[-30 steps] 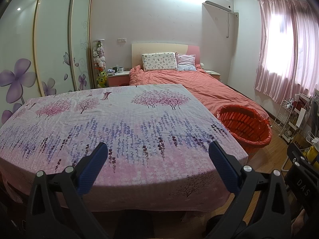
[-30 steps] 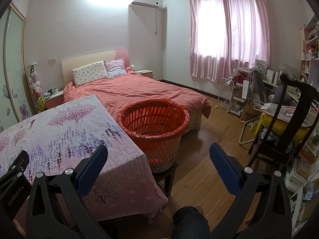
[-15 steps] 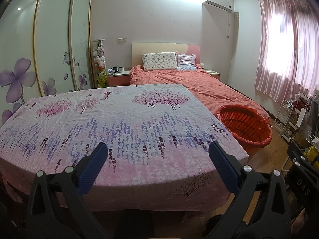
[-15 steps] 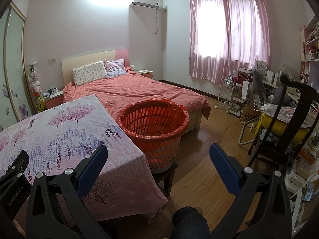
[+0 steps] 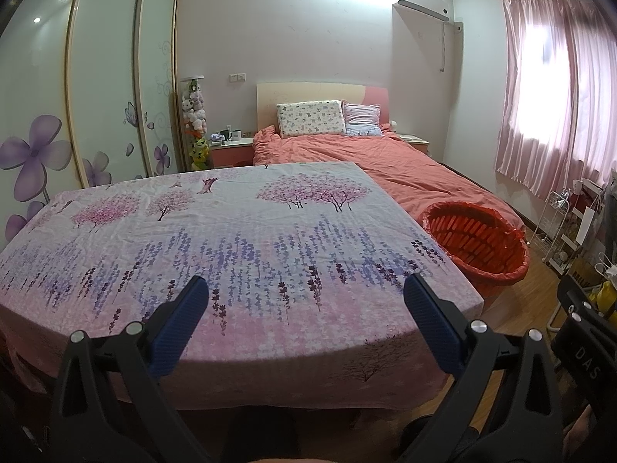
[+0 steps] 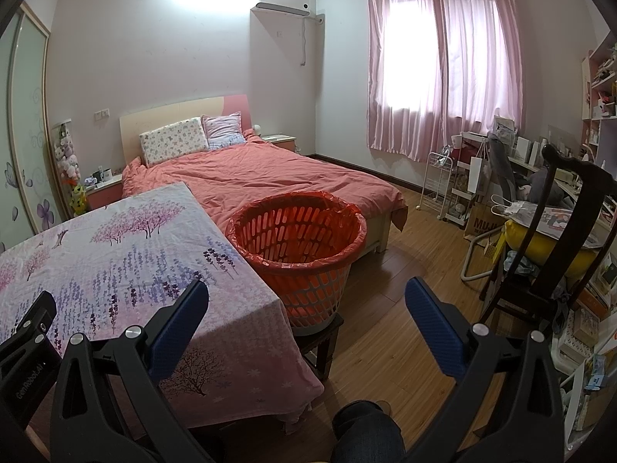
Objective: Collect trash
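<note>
No trash shows anywhere on the table covered by a pink and lilac flower-printed cloth [image 5: 239,231], so we judge the collecting either finished or not begun. Our round orange slatted plastic basket lined with a red bag [image 6: 297,239] stands on a dark stool just beside the table's right edge; what lies at its bottom we cannot tell. We hold the left gripper [image 5: 304,301] over the near edge, blue pads wide apart and empty. The right gripper [image 6: 306,305], equally spread, hangs over the near right corner, with bare wooden floor [image 6: 385,301] open beyond.
</note>
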Demonstrator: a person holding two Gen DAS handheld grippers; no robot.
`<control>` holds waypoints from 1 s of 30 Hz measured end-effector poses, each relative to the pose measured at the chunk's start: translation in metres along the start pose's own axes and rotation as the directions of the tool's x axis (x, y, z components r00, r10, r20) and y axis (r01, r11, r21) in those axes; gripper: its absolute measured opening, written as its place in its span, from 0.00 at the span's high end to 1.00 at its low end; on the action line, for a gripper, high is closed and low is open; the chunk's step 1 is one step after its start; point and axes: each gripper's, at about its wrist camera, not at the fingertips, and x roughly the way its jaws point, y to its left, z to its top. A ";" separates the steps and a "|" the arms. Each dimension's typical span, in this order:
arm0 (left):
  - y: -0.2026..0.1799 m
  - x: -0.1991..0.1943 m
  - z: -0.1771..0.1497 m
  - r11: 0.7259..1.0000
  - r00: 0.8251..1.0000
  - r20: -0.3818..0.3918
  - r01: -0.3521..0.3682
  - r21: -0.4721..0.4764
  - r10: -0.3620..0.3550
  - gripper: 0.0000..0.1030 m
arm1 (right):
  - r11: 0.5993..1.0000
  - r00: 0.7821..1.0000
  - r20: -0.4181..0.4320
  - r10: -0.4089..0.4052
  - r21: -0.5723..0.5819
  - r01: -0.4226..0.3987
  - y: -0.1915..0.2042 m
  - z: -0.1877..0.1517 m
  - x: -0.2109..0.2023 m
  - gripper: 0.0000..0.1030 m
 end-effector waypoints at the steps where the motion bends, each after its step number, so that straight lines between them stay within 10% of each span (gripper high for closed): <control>1: 0.000 0.000 0.000 1.000 1.000 -0.001 0.000 0.000 0.000 0.04 | 1.000 1.000 -0.001 0.000 0.000 0.000 0.000 0.000 0.000 0.02; 30: -0.002 0.001 -0.001 1.000 1.000 -0.007 -0.006 0.005 0.006 0.04 | 1.000 1.000 -0.003 0.000 -0.001 0.000 0.001 0.000 0.000 0.02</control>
